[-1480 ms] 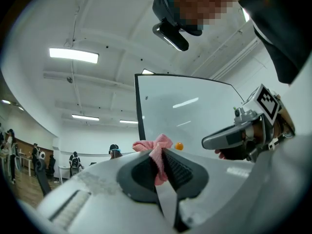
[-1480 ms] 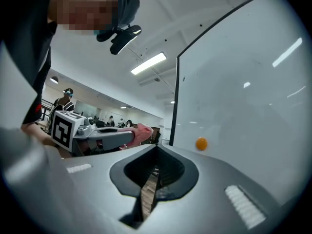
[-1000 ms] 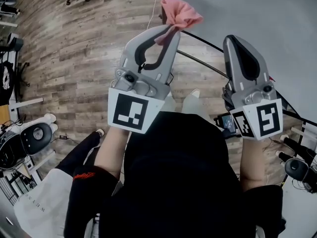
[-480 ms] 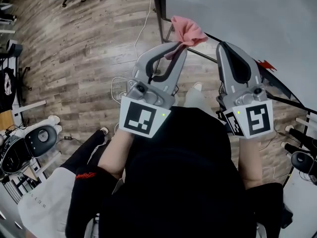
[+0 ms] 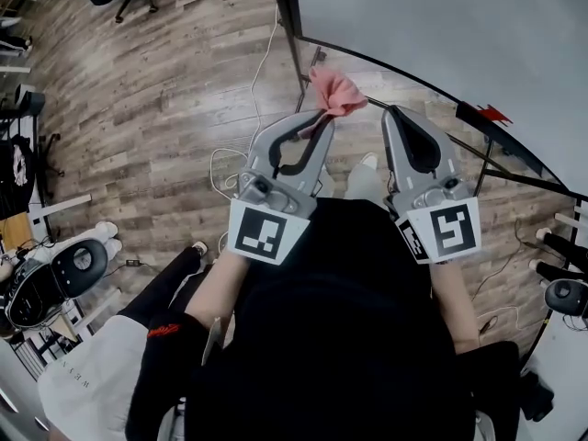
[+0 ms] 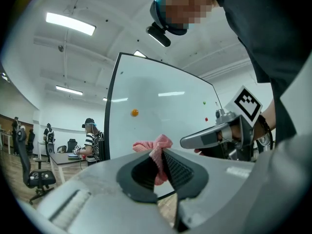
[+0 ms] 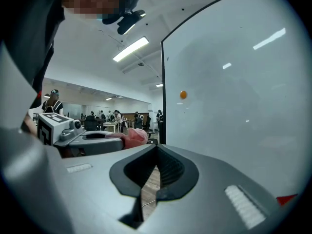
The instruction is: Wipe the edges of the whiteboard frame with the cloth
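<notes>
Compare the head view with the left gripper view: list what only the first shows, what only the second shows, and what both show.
Head view only: the brown wood-plank floor, a thin white cable, and the black-and-white marker cube on the left gripper.
Left gripper view only: a long ceiling strip light, a small round orange magnet on the board, and a person in a striped shirt.
Both: the crumpled pink cloth pinched in the left gripper's jaws, the white whiteboard with a black frame, and the grey right gripper.

Lettering on the white garment (image 5: 81,377) and the red logo (image 5: 163,329) beside it are too blurred to read.
</notes>
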Motion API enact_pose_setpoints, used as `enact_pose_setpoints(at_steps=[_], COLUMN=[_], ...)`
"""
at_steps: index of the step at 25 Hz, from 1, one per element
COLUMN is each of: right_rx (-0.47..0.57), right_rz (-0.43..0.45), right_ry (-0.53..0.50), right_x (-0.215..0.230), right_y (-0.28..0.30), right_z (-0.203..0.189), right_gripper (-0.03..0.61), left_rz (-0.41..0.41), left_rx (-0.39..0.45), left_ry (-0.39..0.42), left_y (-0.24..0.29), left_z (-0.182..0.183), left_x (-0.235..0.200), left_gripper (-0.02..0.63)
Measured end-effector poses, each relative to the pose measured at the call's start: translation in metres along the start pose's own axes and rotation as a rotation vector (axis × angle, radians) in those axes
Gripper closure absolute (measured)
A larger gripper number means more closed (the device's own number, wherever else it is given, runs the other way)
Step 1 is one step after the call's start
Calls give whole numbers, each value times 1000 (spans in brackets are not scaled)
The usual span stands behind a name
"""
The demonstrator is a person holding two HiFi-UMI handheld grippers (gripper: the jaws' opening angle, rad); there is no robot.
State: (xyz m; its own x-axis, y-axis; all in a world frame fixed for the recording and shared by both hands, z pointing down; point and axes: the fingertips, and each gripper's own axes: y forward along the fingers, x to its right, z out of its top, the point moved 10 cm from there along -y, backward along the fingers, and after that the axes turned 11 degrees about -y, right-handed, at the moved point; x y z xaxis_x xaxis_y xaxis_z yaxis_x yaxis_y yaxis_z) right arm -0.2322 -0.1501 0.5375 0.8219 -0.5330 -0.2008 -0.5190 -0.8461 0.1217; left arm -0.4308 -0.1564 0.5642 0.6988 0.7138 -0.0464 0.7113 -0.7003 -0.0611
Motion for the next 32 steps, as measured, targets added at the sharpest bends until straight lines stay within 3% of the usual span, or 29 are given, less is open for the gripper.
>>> enact_pose_setpoints(at_steps=[5, 12, 21, 32], right_rx=[-14, 6, -10, 34], right_rz=[-39, -86, -129, -217], right_ry=[31, -12, -44, -12], right_x=[-4, -6, -13, -9], right_y=[-10, -22, -30, -34], right_z=[-9, -11, -16, -21], right_gripper=[577, 577, 577, 577], left_rz=[4, -3, -14, -28], left_rx=[-17, -21, -32, -30], left_ry=[-29, -76, -72, -71], left_y=[-4, -3, 9, 14], left_z=[-6, -9, -10, -12], left_x=[7, 21, 25, 21], left_gripper=[595, 595, 595, 595])
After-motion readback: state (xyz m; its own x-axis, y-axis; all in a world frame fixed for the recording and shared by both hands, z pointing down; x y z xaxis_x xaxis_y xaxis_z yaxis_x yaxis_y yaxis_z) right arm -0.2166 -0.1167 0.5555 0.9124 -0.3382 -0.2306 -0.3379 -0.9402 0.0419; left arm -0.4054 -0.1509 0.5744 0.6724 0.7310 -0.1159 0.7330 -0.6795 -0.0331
